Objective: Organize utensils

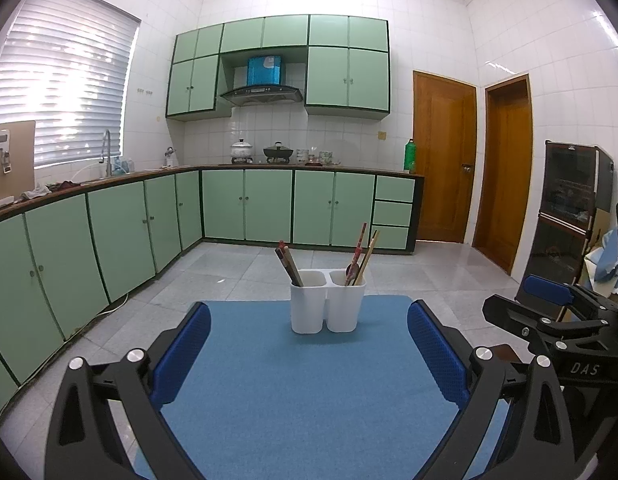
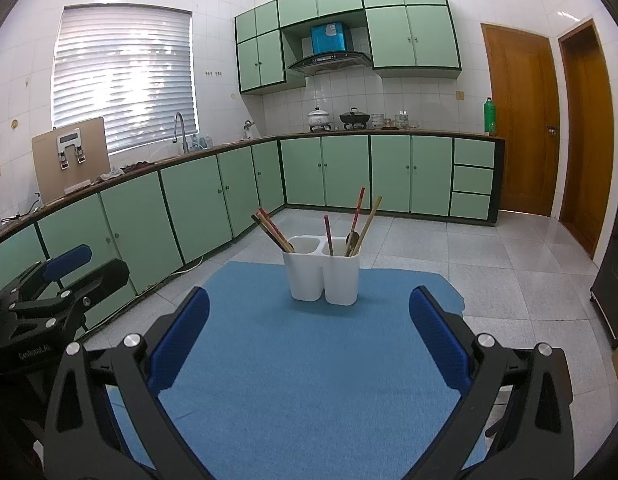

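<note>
I see both claws, left and right, spread wide and empty; ahead of them, every utensil stands in the white holder (sorted already, or awaiting re-sorting).

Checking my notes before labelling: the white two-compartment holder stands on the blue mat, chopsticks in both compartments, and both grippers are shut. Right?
Not quite. Both wrist views show the left gripper and right gripper open and holding nothing. The rest holds: the white holder stands on the blue mat, chopsticks in both compartments.
</note>
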The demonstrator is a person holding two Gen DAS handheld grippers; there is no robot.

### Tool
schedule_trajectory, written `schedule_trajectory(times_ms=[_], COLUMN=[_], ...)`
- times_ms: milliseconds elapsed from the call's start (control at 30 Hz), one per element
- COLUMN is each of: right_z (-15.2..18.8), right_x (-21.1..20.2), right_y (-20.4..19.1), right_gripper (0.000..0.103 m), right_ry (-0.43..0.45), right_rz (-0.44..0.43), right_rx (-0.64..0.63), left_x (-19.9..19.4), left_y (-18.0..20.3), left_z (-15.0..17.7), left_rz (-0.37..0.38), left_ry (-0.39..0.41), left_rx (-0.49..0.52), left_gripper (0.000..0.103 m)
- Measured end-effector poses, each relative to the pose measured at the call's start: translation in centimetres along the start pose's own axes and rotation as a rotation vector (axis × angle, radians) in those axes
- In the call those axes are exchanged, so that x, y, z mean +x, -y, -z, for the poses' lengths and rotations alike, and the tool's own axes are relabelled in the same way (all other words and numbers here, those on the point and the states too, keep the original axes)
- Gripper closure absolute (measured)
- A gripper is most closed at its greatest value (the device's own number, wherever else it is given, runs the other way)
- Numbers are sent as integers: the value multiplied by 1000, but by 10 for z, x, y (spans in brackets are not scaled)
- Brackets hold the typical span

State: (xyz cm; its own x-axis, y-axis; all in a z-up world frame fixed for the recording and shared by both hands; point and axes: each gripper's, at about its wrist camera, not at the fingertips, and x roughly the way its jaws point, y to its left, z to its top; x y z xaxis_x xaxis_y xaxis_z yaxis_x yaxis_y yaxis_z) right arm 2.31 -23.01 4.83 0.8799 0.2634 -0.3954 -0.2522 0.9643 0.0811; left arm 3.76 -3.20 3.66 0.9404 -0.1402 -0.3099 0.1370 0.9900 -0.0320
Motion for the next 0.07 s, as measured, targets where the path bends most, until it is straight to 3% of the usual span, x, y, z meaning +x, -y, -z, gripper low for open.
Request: schedule_trajectory(times_ms=[67], right_z=[1], right_x=[1], right_y=[2], right_gripper=[6], right_ry=[-1], right_rz=[1], right_rx=[2], left_x=[0], left_y=[0], left_z=[0], left_rz=[-1], left_ry=[-1], left_rx=[-2], left_gripper=[6])
